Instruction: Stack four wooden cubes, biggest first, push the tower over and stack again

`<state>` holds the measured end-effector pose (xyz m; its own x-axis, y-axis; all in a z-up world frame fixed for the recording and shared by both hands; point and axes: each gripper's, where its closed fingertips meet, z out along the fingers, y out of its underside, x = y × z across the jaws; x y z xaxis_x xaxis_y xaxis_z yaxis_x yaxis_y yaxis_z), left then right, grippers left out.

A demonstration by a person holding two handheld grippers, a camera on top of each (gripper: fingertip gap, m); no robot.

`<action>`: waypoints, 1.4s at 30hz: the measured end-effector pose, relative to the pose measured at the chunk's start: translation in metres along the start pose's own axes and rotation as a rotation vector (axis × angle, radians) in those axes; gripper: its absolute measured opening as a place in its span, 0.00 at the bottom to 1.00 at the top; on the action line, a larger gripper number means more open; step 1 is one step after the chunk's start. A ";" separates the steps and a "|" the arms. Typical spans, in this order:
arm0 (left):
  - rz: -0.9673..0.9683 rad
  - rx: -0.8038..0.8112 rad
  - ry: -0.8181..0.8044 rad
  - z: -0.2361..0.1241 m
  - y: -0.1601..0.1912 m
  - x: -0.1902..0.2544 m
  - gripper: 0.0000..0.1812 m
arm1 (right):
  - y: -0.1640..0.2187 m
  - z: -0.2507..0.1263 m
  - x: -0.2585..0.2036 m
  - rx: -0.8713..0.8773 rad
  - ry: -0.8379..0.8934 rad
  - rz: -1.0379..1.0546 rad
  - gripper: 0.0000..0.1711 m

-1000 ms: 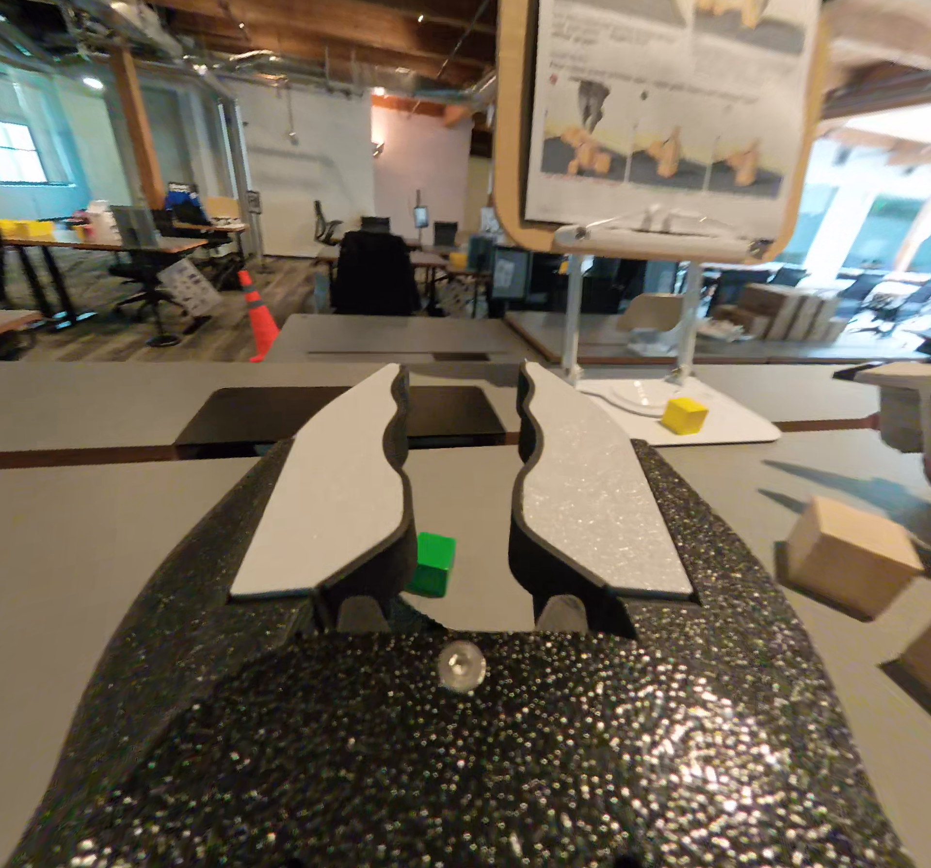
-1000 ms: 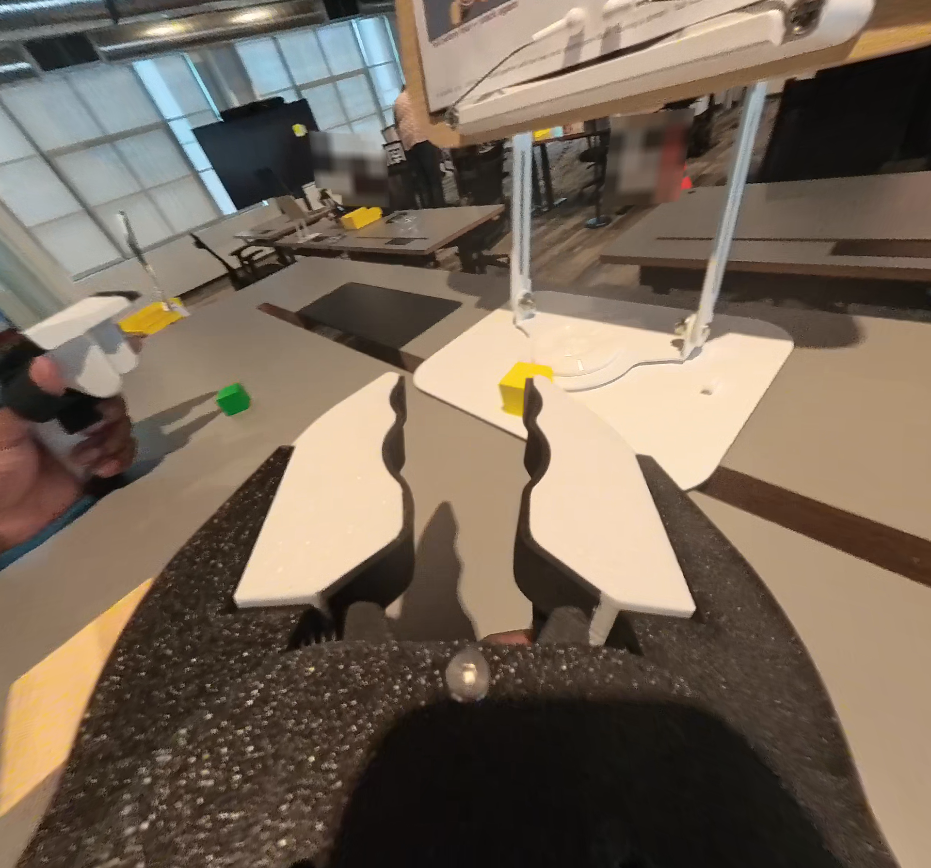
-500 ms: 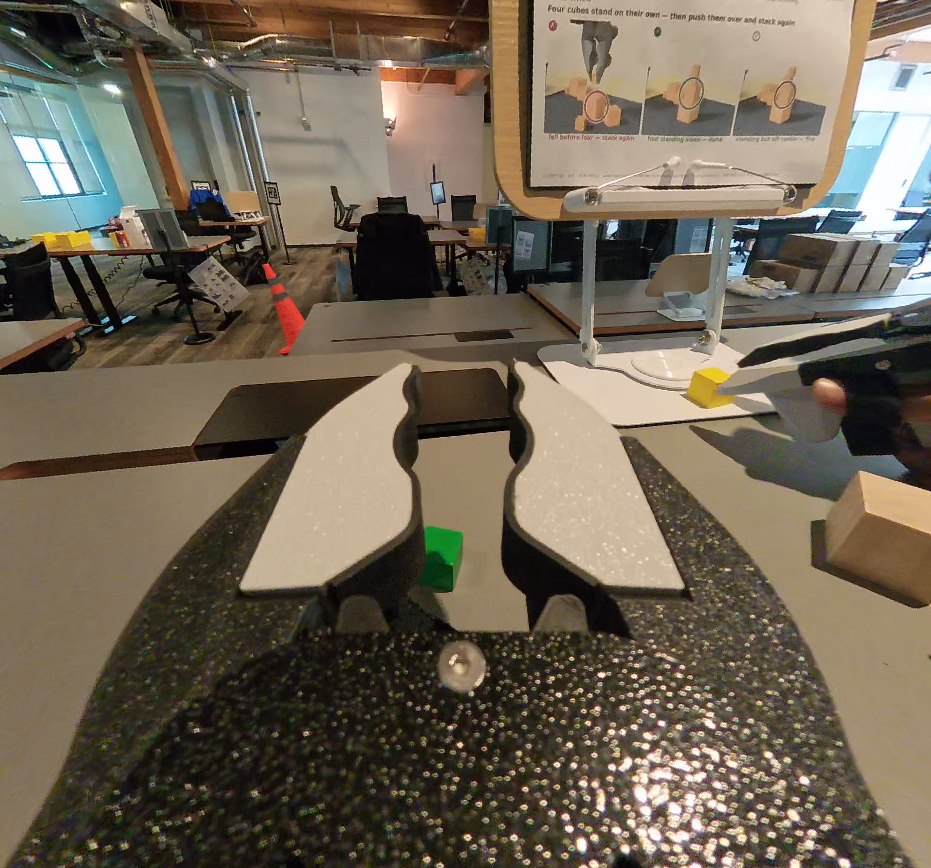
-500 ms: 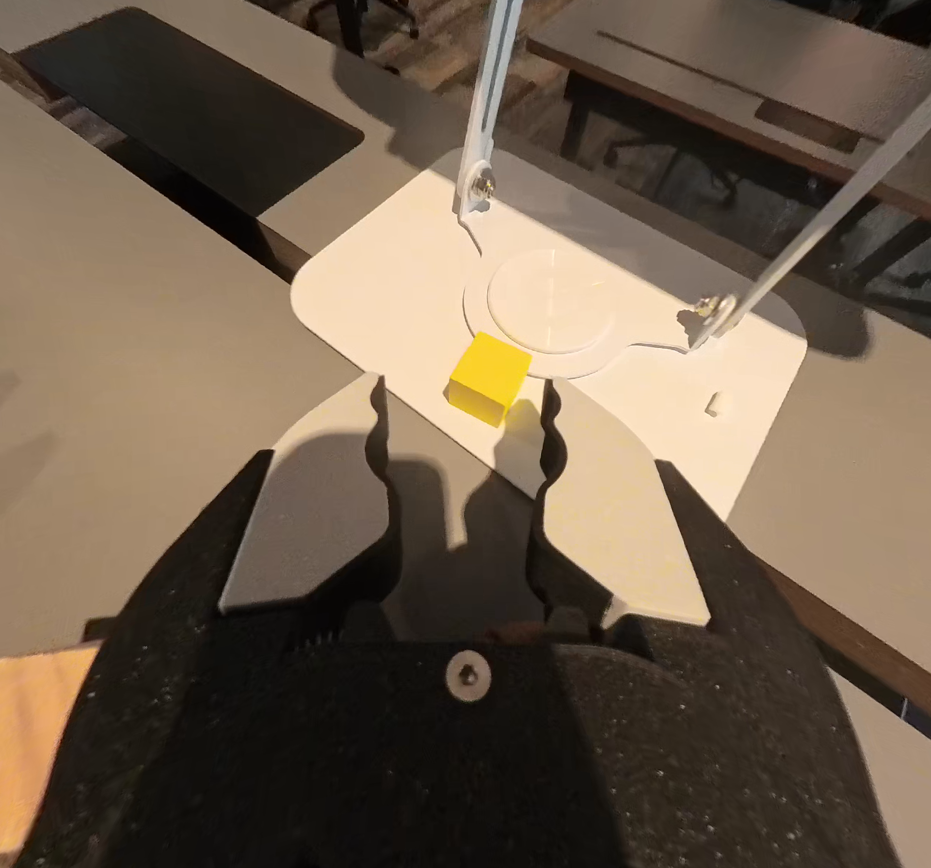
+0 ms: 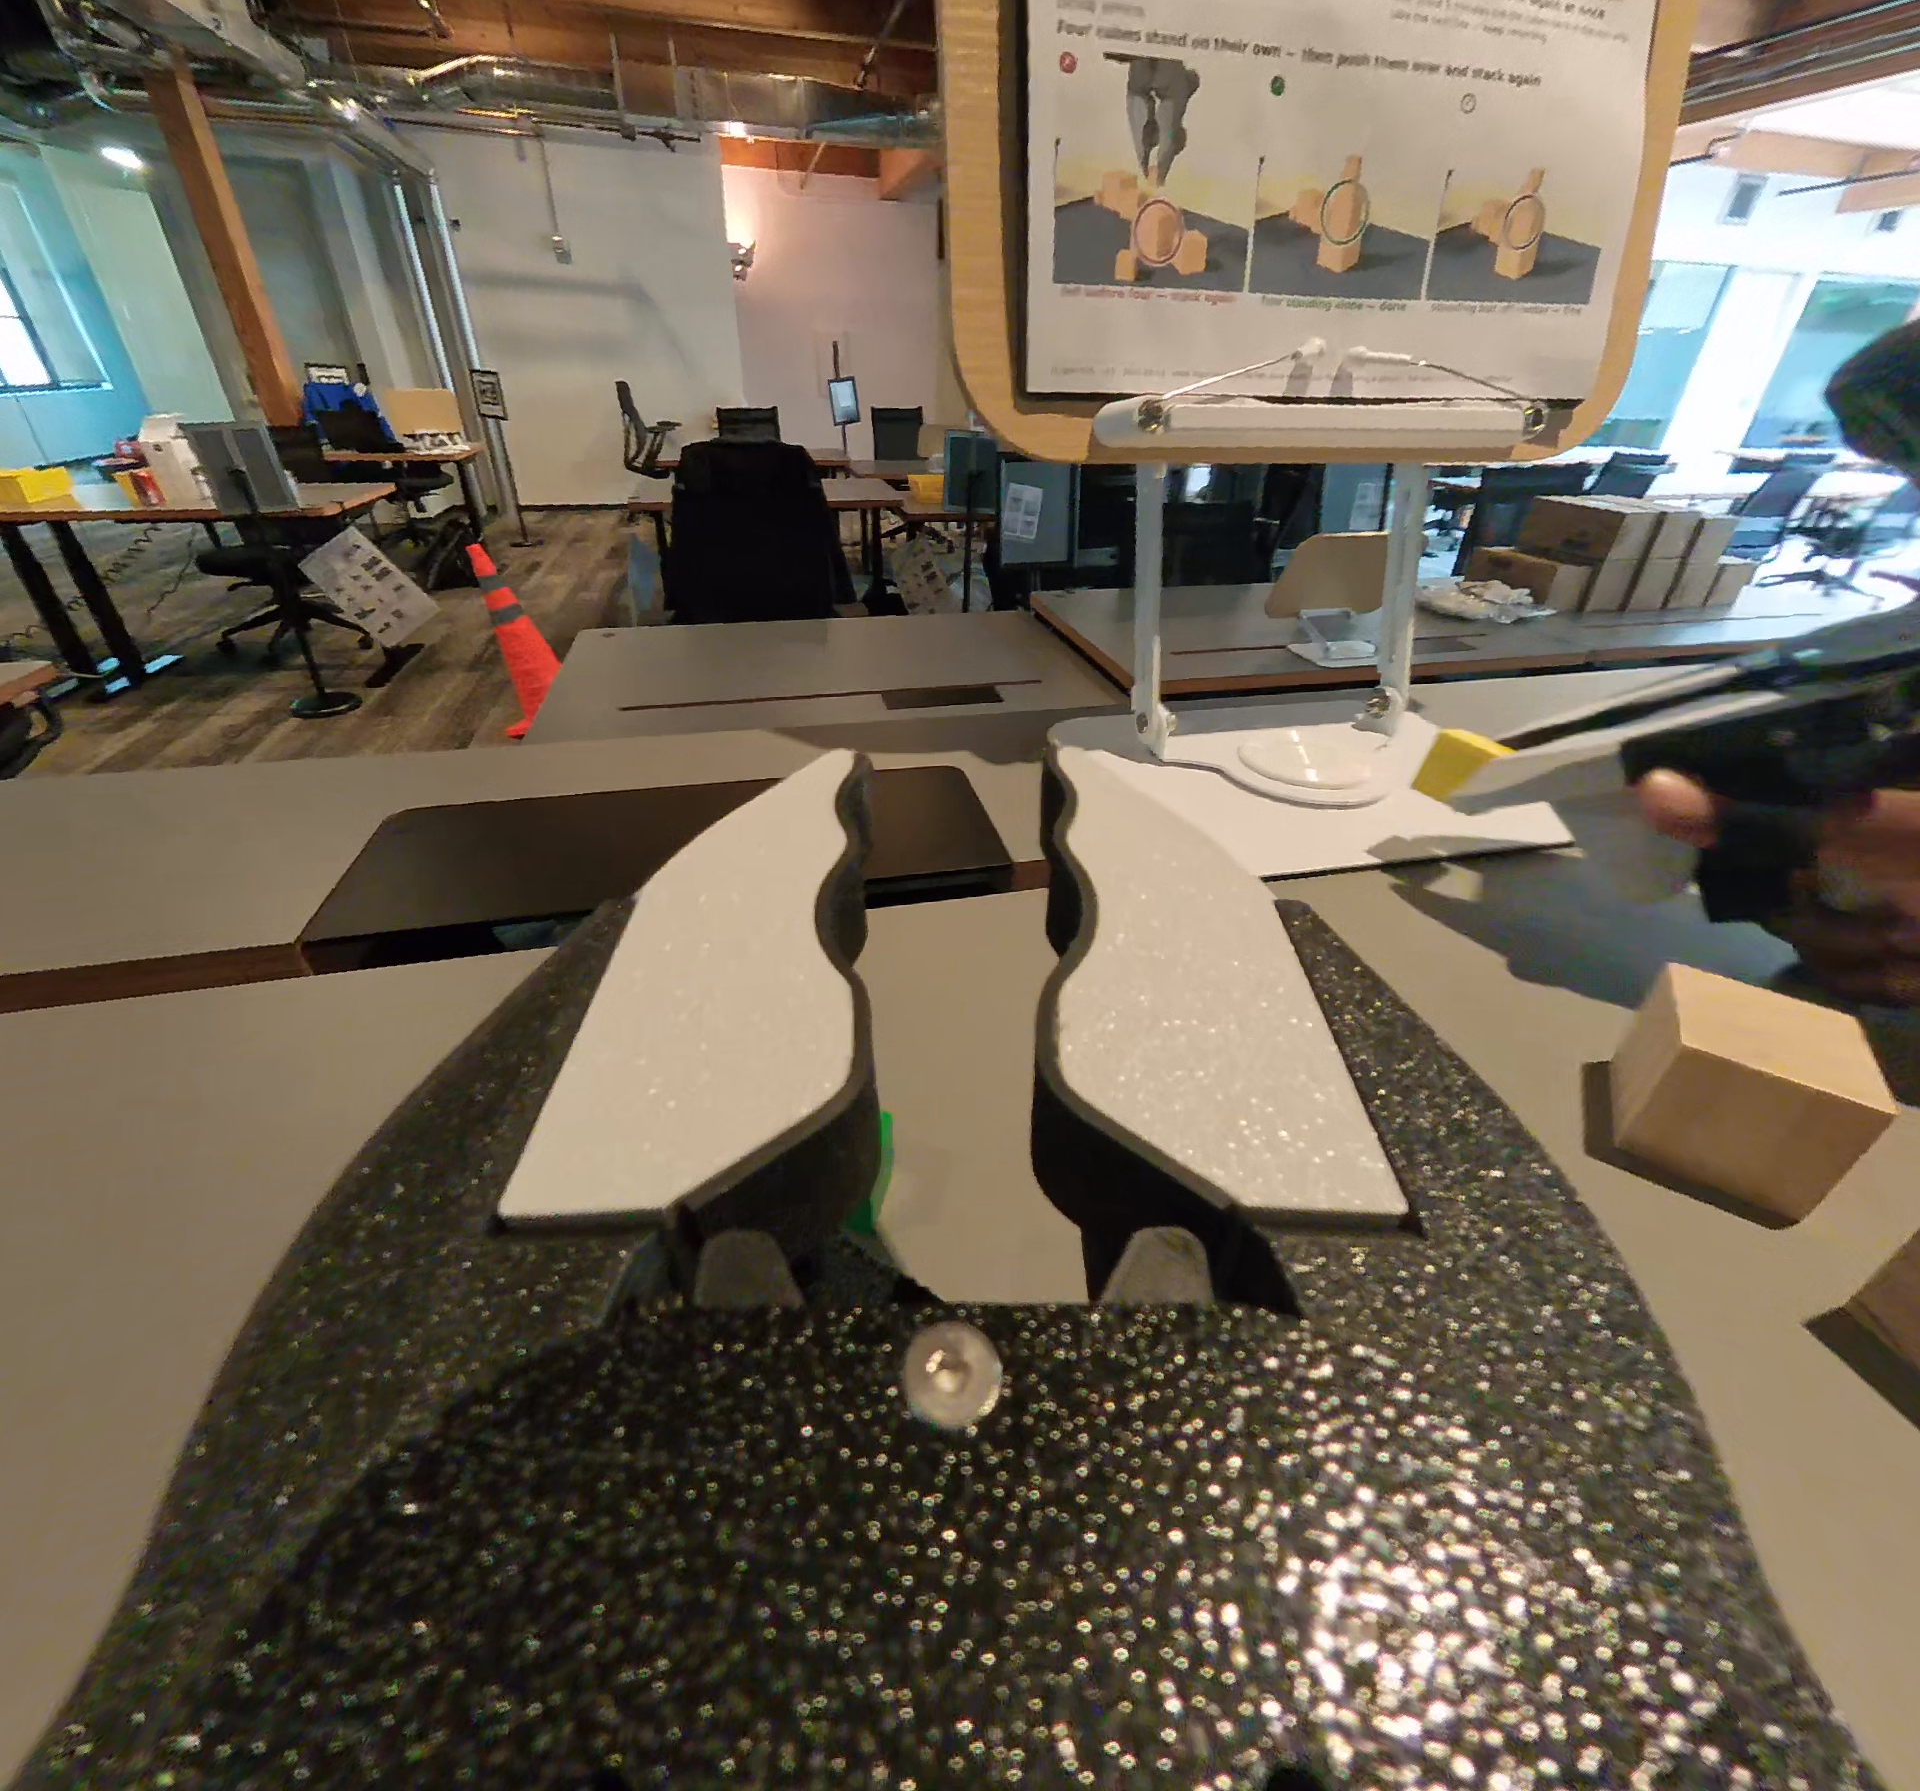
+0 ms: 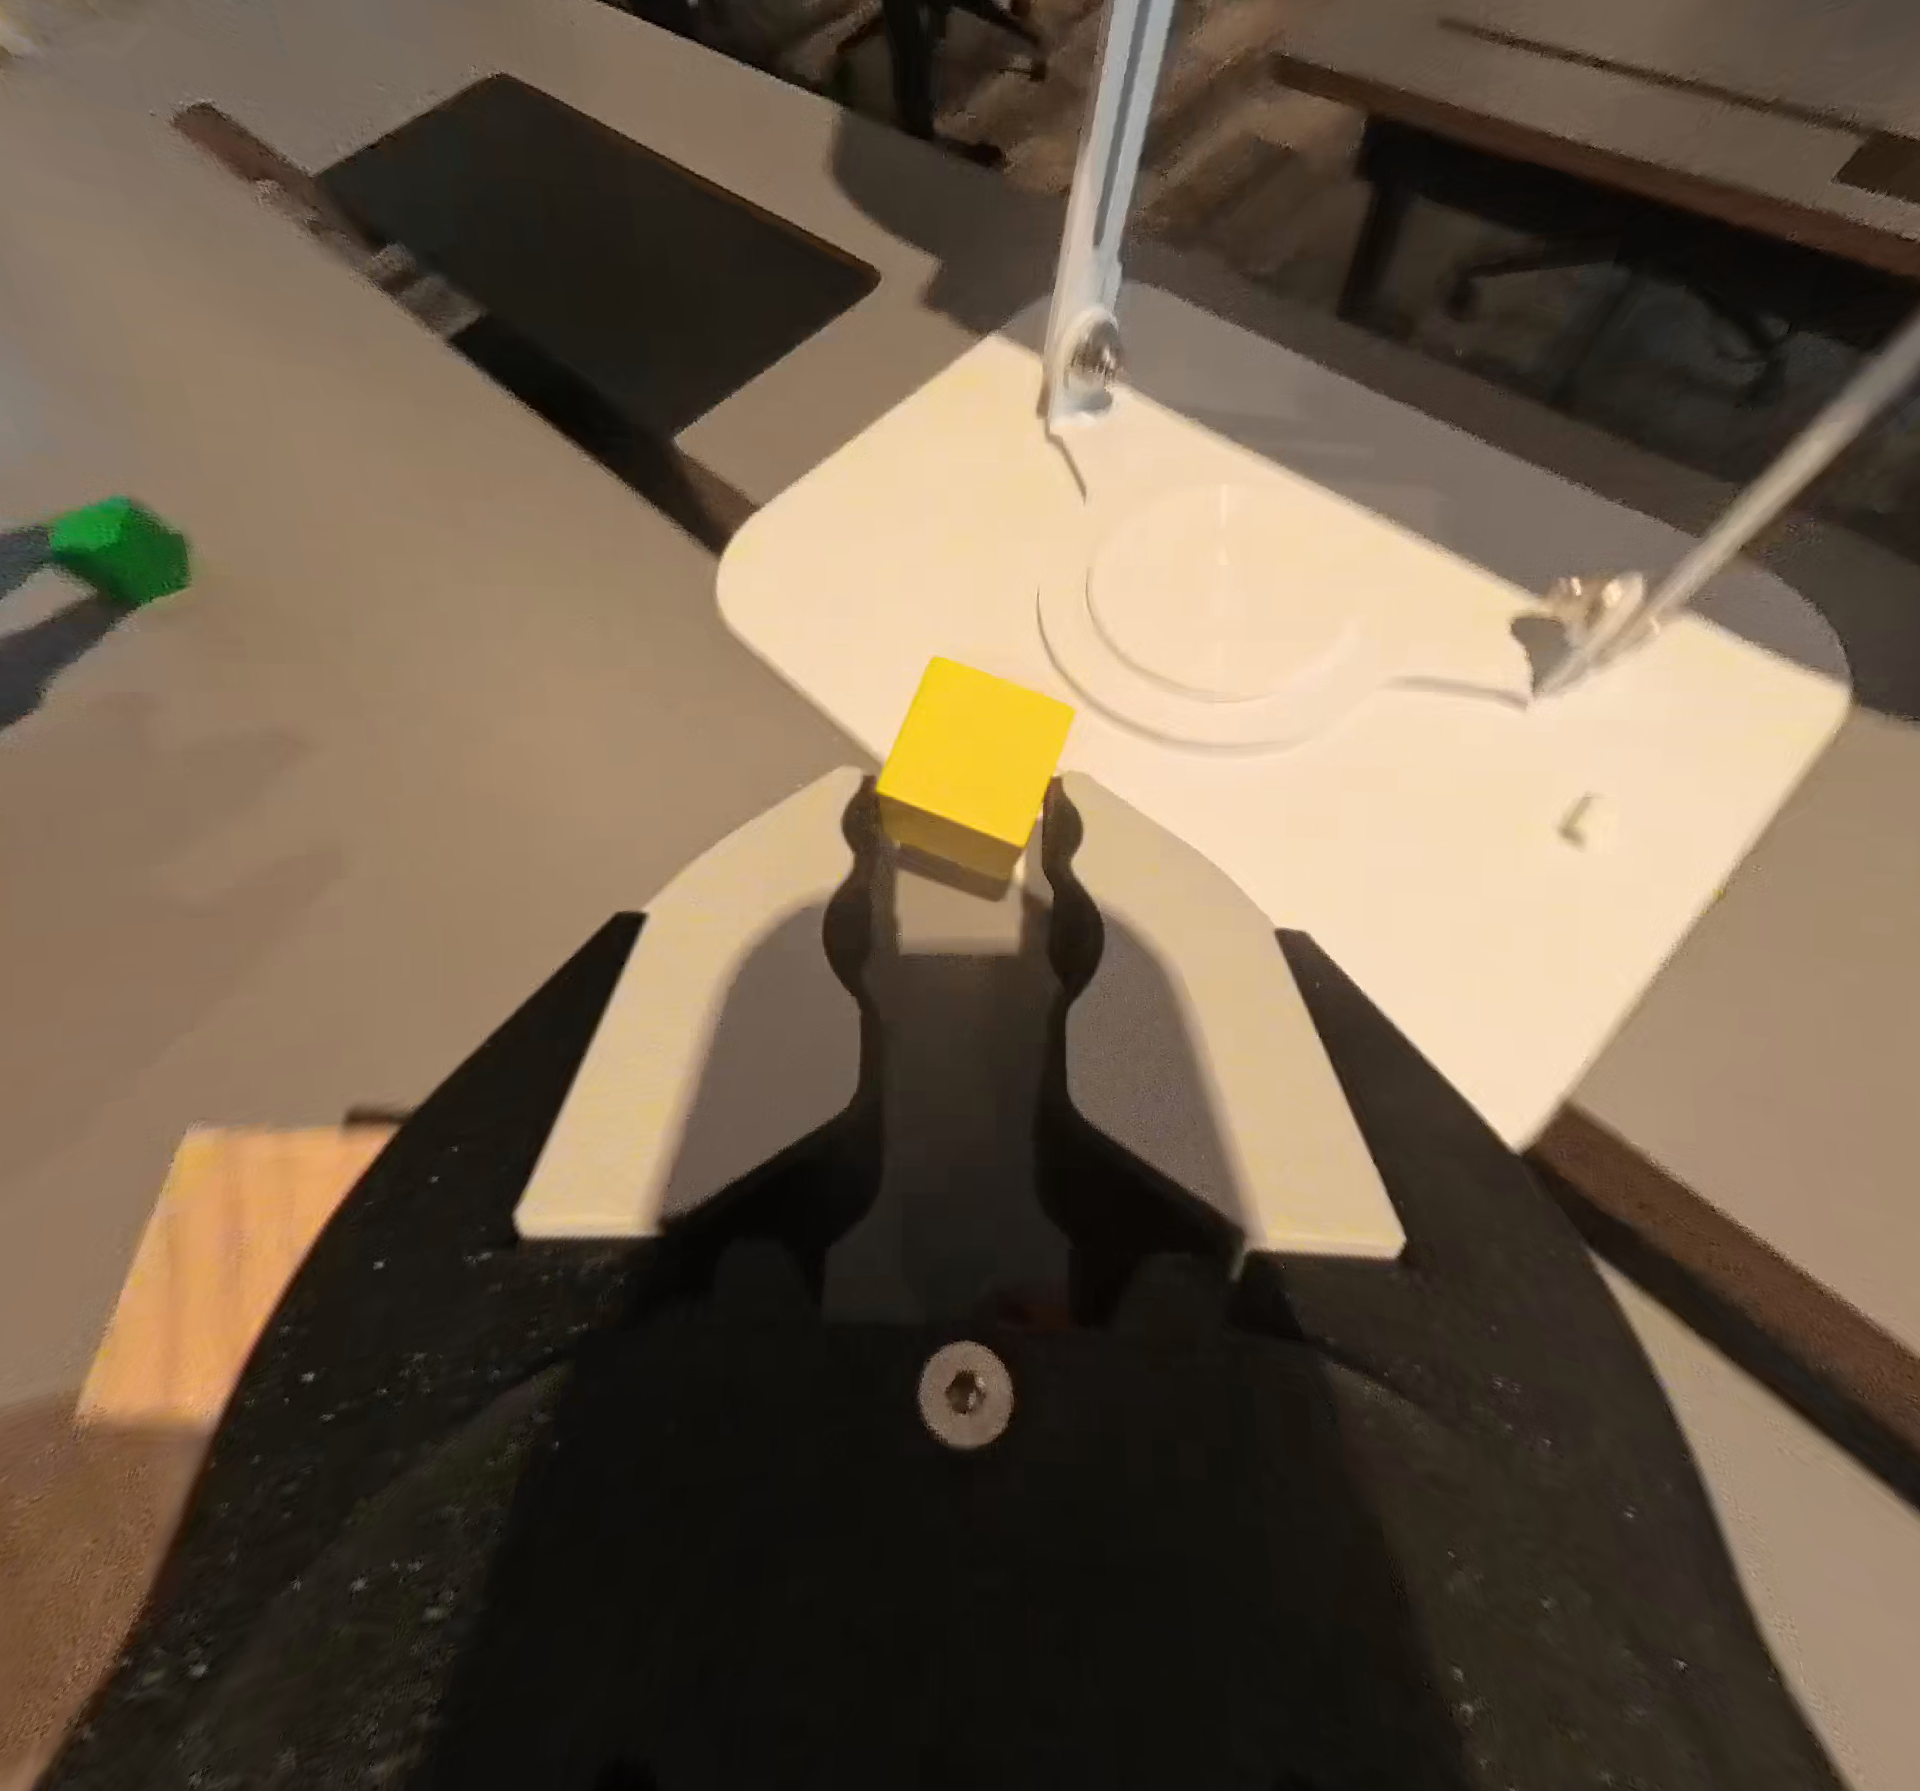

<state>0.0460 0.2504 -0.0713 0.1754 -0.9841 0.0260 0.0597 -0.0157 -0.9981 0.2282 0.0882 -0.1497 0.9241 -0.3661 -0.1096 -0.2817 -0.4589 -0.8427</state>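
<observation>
My right gripper (image 6: 961, 796) is shut on a small yellow cube (image 6: 971, 754) that sits at the near edge of a white stand base (image 6: 1351, 858). Both pads press on its sides. The left wrist view shows this gripper (image 5: 1507, 770) with the yellow cube (image 5: 1455, 762) at its tips. My left gripper (image 5: 951, 785) is open, with nothing between its tips. A small green cube (image 5: 881, 1175) lies on the grey table below its left finger, and also shows in the right wrist view (image 6: 125, 552). A larger plain wooden cube (image 5: 1756, 1087) lies to the right.
The white base carries two thin posts and an instruction board (image 5: 1320, 131). A black inset panel (image 6: 582, 255) lies in the table behind. A second wooden block (image 5: 1886, 1310) is at the right edge. A wooden cube (image 6: 239, 1263) lies beside my right gripper. Tip to tip, the grippers are about 25 cm apart.
My right gripper tipped down, moved to the yellow cube, opened wide, then closed on it. My left gripper narrowed a little and moved forward over the green cube.
</observation>
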 end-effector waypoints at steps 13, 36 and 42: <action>-0.049 -0.126 0.226 -0.004 0.000 0.008 0.21 | 0.059 -0.102 -0.052 0.047 -0.340 -0.198 0.18; 0.012 -0.470 0.278 -0.020 0.058 -0.033 0.34 | 0.063 -0.100 -0.057 -0.005 -0.471 -0.116 0.24; 0.205 -0.727 0.211 -0.011 0.099 -0.029 0.29 | 0.056 -0.106 -0.056 0.038 -0.550 -0.036 0.24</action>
<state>0.0363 0.2759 -0.1715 -0.0811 -0.9916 -0.1011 -0.6247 0.1297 -0.7701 0.1336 -0.0027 -0.1347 0.9344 0.1312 -0.3312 -0.2473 -0.4302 -0.8682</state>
